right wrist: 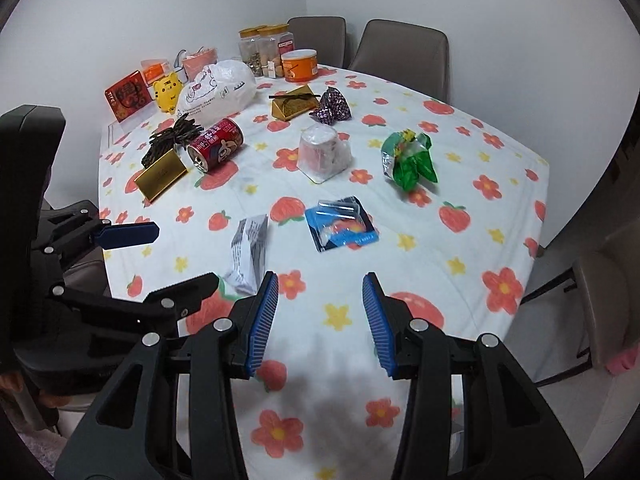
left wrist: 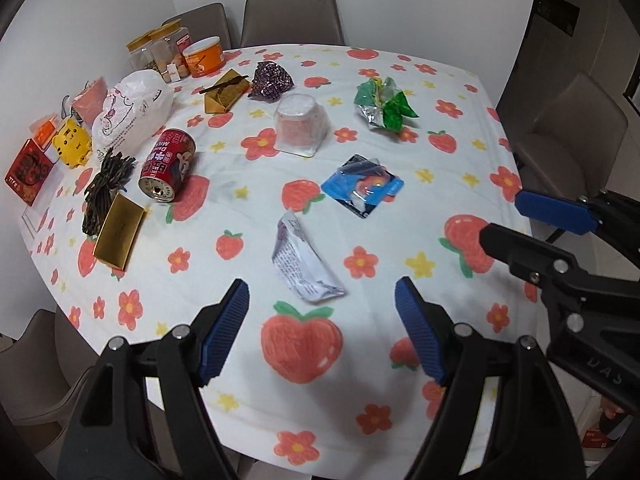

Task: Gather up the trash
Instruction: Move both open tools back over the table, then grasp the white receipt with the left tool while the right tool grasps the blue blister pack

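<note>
Trash lies on the strawberry-print tablecloth [left wrist: 312, 408]. A crumpled white printed wrapper [left wrist: 306, 262] lies just beyond my open, empty left gripper [left wrist: 322, 330]; it also shows in the right wrist view [right wrist: 248, 254]. Farther off lie a blue blister pack [left wrist: 362, 186], a green foil wrapper [left wrist: 384, 106], an upturned clear plastic cup [left wrist: 300, 124], a tipped red can [left wrist: 168, 164] and a purple wrapper [left wrist: 272, 80]. My right gripper [right wrist: 320, 320] is open and empty above the near table edge, with the blister pack [right wrist: 344, 226] ahead of it.
At the far left stand a white plastic bag [left wrist: 134, 108], gold boxes [left wrist: 120, 236], a dark bundle of sticks [left wrist: 106, 184], a yellow toy [left wrist: 72, 142], a red box [left wrist: 28, 170], jars [left wrist: 160, 50] and an orange tub [left wrist: 204, 56]. Grey chairs [left wrist: 292, 16] ring the table.
</note>
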Demonstrator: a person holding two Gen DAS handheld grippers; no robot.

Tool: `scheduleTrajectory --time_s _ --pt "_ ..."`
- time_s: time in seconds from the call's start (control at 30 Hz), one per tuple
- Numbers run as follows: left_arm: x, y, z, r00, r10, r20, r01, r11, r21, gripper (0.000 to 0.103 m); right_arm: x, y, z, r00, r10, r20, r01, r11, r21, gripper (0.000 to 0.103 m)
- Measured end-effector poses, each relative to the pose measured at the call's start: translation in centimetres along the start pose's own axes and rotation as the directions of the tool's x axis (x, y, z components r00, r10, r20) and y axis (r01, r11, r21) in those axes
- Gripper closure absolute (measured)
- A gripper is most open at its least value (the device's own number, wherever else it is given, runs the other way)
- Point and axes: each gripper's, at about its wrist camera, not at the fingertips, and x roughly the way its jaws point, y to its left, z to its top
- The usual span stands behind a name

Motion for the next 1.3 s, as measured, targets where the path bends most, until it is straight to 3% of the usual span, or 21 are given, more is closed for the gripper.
scheduleTrajectory --time_s 0.17,0.37,0.57,0.9,0.93,0.97,1.07,1.17,1.3 --pt "2.6 1.3 0.9 1.0 0.009 -0.021 -0.01 0.999 -0.042 0.028 3.8 -0.5 2.8 0.999 0.014 -0.035 -0.015 0.999 -0.031 0.06" --pt "6.8 2.7 0.7 0.996 0.051 -0.079 -0.062 0.986 -0.156 0.028 9.3 -1.4 4.8 0.995 0.043 -0.091 -0.053 0.992 -0.111 0.053" --pt "9.2 4.1 0.3 0.99 0.072 -0.119 -0.099 0.963 -0.249 0.027 13.5 -1.5 5.4 0.992 0.045 -0.12 -0.066 0.982 -0.177 0.04" --pt "12.2 3.5 0.7 0.986 0.085 -0.146 -0.119 0.962 -0.245 0.028 17.8 -2.1 4.6 0.982 0.031 -0.187 -0.069 0.978 -0.197 0.039" --pt "12.4 3.5 0.7 0.985 0.089 -0.149 -0.124 0.962 -0.244 0.036 18.0 -2.1 4.4 0.981 0.031 -0.193 -0.07 0.977 -0.199 0.039" --pt "12.6 3.6 0.7 0.984 0.084 -0.155 -0.12 0.962 -0.244 0.051 18.2 -2.1 4.2 0.98 0.03 -0.199 -0.071 0.977 -0.202 0.039" --pt "13.0 4.1 0.5 0.985 0.055 -0.162 -0.097 0.959 -0.265 0.068 18.3 -2.1 3.9 0.98 0.018 -0.197 -0.062 0.974 -0.218 0.046" --pt "13.0 4.5 0.6 0.985 0.052 -0.163 -0.094 0.961 -0.26 0.077 18.1 -2.1 4.0 0.981 0.02 -0.194 -0.061 0.976 -0.211 0.047" --pt "12.8 5.1 0.6 0.985 0.045 -0.164 -0.089 0.959 -0.269 0.078 17.5 -1.8 4.0 0.983 0.019 -0.18 -0.057 0.977 -0.207 0.047"
